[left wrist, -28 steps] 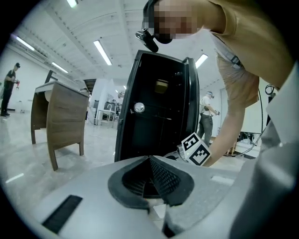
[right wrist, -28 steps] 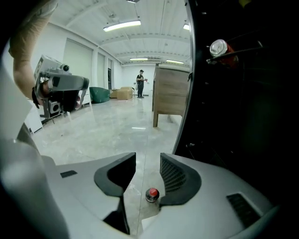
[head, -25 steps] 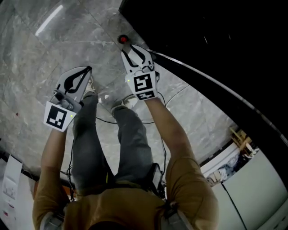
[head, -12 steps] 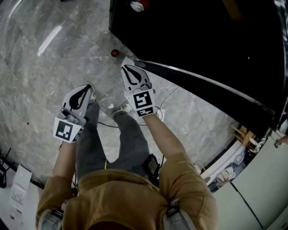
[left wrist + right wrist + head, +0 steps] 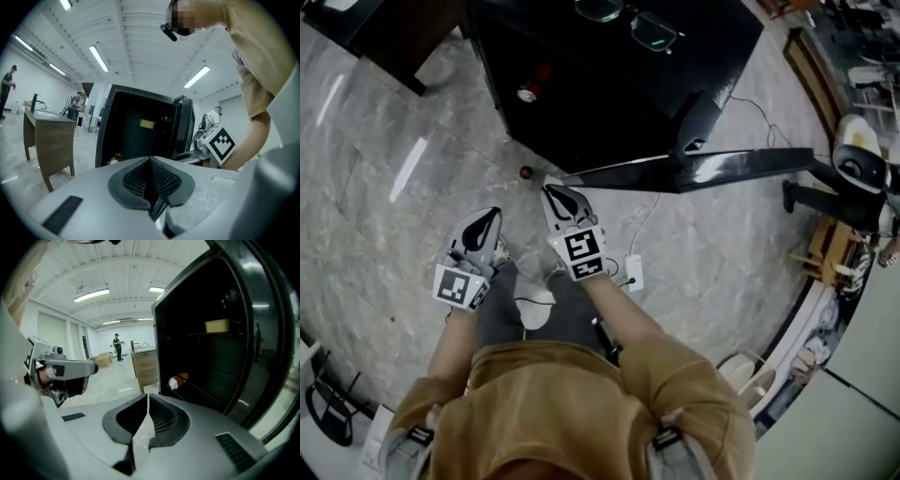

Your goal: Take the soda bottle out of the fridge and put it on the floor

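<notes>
The soda bottle lies on its side on a low shelf inside the open black fridge, red label, pale cap toward me. It also shows in the head view as the bottle and in the left gripper view as the bottle. My right gripper hovers over the floor just before the fridge's opening, its jaws shut with nothing between them. My left gripper hangs beside it to the left, jaws shut and empty. Both are well short of the bottle.
The fridge door stands swung open to the right. A small red thing lies on the marble floor near the fridge's corner. A white power strip and cables lie by my feet. A wooden desk stands left of the fridge.
The head view has pulled back, so the whole fridge and its door now show. Both grippers have moved away from the fridge's opening. The right gripper's jaws have closed.
</notes>
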Available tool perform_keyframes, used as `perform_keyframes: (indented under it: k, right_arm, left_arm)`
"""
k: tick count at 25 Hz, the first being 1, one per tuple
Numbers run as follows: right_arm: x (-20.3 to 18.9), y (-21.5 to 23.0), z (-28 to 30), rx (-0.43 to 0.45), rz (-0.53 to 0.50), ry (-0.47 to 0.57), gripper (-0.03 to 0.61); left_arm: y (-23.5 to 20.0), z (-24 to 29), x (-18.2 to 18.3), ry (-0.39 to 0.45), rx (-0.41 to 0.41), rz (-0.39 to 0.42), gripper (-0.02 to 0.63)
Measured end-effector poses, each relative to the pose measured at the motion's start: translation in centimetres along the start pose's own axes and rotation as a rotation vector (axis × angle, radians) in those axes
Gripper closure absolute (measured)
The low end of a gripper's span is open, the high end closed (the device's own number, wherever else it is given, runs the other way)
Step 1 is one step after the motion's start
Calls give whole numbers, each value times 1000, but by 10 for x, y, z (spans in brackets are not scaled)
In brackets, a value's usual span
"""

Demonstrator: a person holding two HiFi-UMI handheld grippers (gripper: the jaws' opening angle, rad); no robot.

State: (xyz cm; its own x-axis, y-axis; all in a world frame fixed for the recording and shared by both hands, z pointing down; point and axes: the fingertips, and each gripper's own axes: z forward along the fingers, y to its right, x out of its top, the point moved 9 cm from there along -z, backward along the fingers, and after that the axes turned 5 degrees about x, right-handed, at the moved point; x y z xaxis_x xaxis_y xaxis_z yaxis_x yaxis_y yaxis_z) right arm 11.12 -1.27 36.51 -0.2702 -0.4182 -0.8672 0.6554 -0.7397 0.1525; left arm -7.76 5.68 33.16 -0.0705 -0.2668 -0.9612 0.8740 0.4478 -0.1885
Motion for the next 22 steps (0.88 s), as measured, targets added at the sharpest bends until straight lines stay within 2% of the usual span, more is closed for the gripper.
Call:
perform_keyframes:
  k: [6,11,16,22]
  right_arm:
    - [59,-17,-90,-89,15,63,568]
    - [105,-46,-147,-93,-24,145,568]
    - [137,-60,-182,-115,-46,260,568]
    - [162,-72,-210,-94,-44,355,568]
  left_arm:
    - [48,-8,93,72,-80,67,612]
    - [85,-39,155,120,-144,92,612]
    - [95,-65,185,168,-152,95,612]
    - [92,-90,211,244,-97,96,612]
